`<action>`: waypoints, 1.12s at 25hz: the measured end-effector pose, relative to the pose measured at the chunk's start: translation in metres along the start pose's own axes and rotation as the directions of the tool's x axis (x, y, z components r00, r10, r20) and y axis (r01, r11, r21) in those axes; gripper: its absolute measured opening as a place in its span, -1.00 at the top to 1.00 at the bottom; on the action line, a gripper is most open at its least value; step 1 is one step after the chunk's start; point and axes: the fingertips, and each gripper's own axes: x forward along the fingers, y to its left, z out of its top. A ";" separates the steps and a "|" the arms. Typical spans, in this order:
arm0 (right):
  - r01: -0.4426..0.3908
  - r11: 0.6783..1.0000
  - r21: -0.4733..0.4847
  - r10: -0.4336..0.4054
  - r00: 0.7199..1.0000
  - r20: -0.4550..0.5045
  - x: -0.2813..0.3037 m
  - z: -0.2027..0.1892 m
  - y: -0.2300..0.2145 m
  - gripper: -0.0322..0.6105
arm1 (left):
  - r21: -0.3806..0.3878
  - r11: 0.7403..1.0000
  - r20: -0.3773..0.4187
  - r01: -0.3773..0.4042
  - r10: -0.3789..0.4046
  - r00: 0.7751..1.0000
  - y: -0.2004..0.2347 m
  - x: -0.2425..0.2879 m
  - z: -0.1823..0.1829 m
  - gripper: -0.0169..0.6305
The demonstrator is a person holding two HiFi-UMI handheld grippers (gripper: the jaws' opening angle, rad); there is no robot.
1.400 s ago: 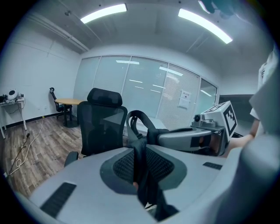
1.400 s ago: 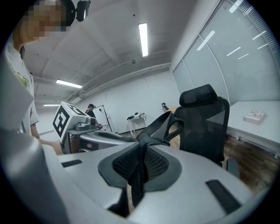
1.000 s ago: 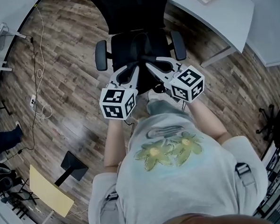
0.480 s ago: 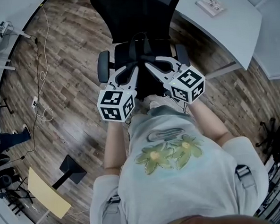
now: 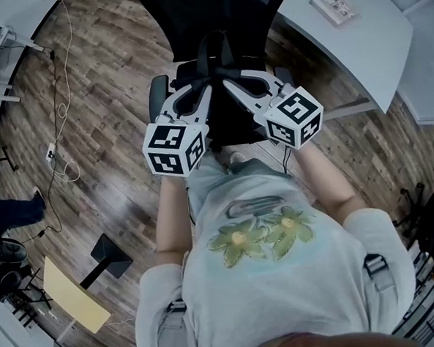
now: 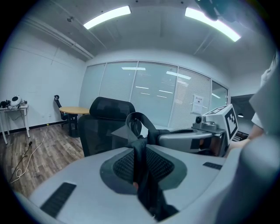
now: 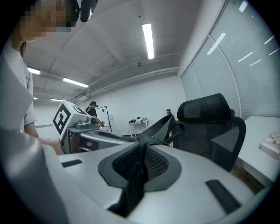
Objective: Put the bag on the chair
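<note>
At the upper centre of the head view, the left gripper (image 5: 199,97) and right gripper (image 5: 243,93) meet before the chair (image 5: 215,15), each with jaws nearly closed and pinching a black strap (image 6: 142,175) of the bag (image 5: 232,120). The bag hangs just below them over the seat; whether it rests there I cannot tell. Remaining, I judge: lowering it and letting go.

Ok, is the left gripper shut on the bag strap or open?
Shut: the left gripper pinches the black bag strap, which runs up between its closed jaws in the left gripper view.
</note>
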 end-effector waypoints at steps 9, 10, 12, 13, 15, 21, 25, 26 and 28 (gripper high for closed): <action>0.077 0.997 0.023 -0.077 0.997 0.018 0.026 0.009 -0.026 0.79 | 0.028 0.997 -0.020 0.067 -0.066 0.998 0.027 0.026 0.013 0.73; 0.085 0.996 0.031 -0.085 0.996 0.011 0.029 0.007 -0.030 0.79 | 0.028 0.997 -0.031 0.075 -0.074 0.997 0.030 0.030 0.012 0.73; 0.102 0.994 0.047 -0.102 0.995 0.002 0.034 0.004 -0.037 0.79 | 0.034 0.995 -0.055 0.093 -0.091 0.994 0.035 0.037 0.010 0.73; 0.111 0.992 0.056 -0.112 0.994 0.001 0.037 0.003 -0.040 0.79 | 0.038 0.994 -0.067 0.101 -0.098 0.993 0.038 0.040 0.009 0.73; 0.129 0.989 0.071 -0.130 0.992 -0.002 0.042 0.000 -0.046 0.79 | 0.038 0.993 -0.082 0.116 -0.112 0.990 0.043 0.047 0.007 0.73; 0.168 0.980 0.110 -0.166 0.986 -0.029 0.056 -0.011 -0.066 0.79 | 0.030 0.989 -0.127 0.147 -0.143 0.982 0.058 0.068 0.000 0.73; 0.181 0.975 0.127 -0.175 0.983 -0.053 0.064 -0.018 -0.079 0.79 | 0.015 0.988 -0.153 0.154 -0.150 0.977 0.066 0.082 -0.006 0.73; 0.182 0.975 0.130 -0.176 0.983 -0.060 0.067 -0.020 -0.081 0.79 | 0.007 0.988 -0.158 0.154 -0.150 0.976 0.069 0.084 -0.008 0.73; 0.188 0.973 0.137 -0.178 0.981 -0.077 0.073 -0.025 -0.086 0.79 | -0.004 0.988 -0.171 0.154 -0.153 0.973 0.075 0.089 -0.013 0.73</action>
